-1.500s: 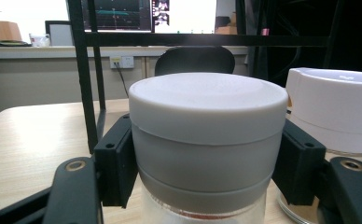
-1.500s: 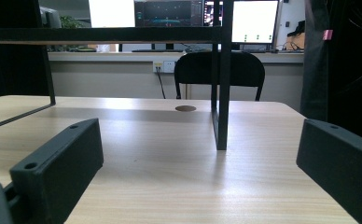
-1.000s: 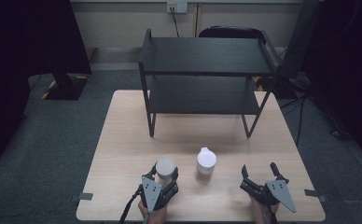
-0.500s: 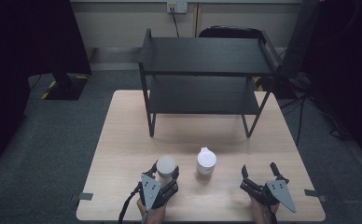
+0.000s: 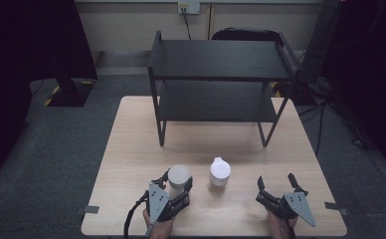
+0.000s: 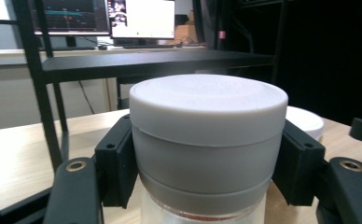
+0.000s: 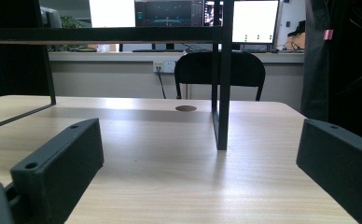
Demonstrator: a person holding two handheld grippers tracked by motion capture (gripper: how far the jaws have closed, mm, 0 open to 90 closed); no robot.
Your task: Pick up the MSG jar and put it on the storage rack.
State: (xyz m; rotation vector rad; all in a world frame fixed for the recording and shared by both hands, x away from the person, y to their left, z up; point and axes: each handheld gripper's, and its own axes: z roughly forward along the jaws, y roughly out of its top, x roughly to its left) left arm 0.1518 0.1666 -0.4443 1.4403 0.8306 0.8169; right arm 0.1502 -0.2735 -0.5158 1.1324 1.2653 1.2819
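A clear jar with a pale grey lid (image 5: 178,174) is clamped between the jaws of my left gripper (image 5: 177,179) near the table's front edge, left of centre. In the left gripper view the jar (image 6: 208,126) stands upright, and both black pads (image 6: 118,163) press on its lid rim. A second white-lidded jar (image 5: 220,173) stands just right of it on the table, apart from the grip; its lid (image 6: 306,122) peeks out behind the held jar. My right gripper (image 5: 275,180) rests at the front right, open, with bare tabletop between its jaws (image 7: 200,163).
A black two-tier rack (image 5: 221,74) stands across the back half of the wooden table (image 5: 131,149); one of its legs (image 7: 222,93) rises ahead of the right gripper. A black chair (image 7: 219,70) and monitors lie beyond the table.
My left gripper has risen slightly with the jar still in its grip. The right gripper and the second jar have stayed put.
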